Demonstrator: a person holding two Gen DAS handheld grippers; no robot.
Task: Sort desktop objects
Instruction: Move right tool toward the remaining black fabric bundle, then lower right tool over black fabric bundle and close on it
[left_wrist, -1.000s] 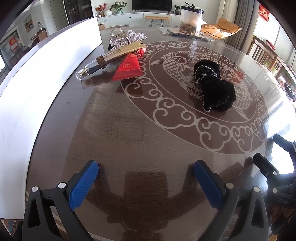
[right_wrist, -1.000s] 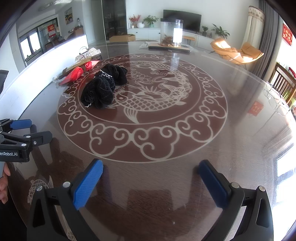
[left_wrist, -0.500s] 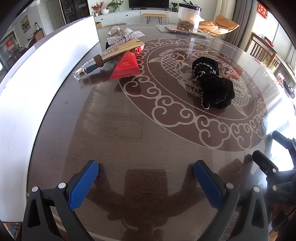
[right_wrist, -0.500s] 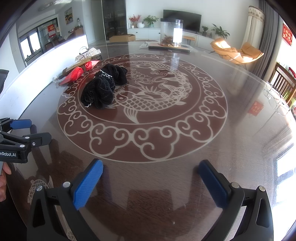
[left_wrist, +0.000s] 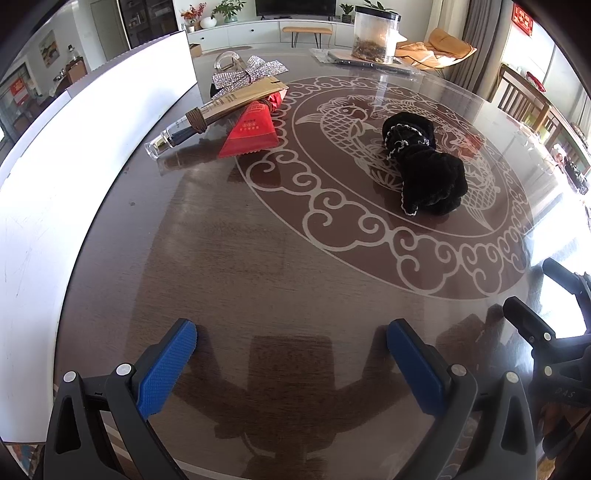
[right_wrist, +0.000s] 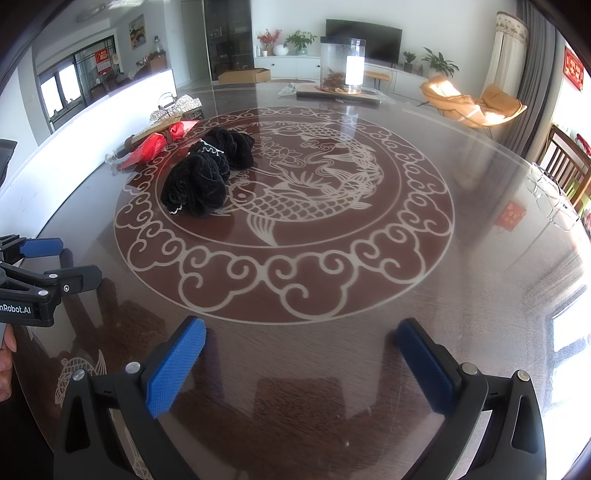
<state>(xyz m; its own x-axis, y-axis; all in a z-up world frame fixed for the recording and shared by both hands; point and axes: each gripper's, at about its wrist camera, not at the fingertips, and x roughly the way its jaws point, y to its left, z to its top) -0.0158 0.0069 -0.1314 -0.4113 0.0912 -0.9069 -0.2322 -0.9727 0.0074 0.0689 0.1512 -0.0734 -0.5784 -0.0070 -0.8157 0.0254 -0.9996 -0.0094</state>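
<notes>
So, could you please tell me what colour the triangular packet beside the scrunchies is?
The triangular packet is red with small gold print, clearest in the left wrist view.

left gripper (left_wrist: 291, 347): fingers apart, empty | black scrunchies (left_wrist: 424, 166): on table (left_wrist: 258, 258) | red packet (left_wrist: 251, 129): far left

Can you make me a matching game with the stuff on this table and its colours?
Things:
1. scrunchies
2. triangular packet
3. sparkly bow
4. claw pads

Colours:
a. blue
b. silver
c. black
d. red

Pairs: 1-c, 2-d, 3-b, 4-a
</notes>
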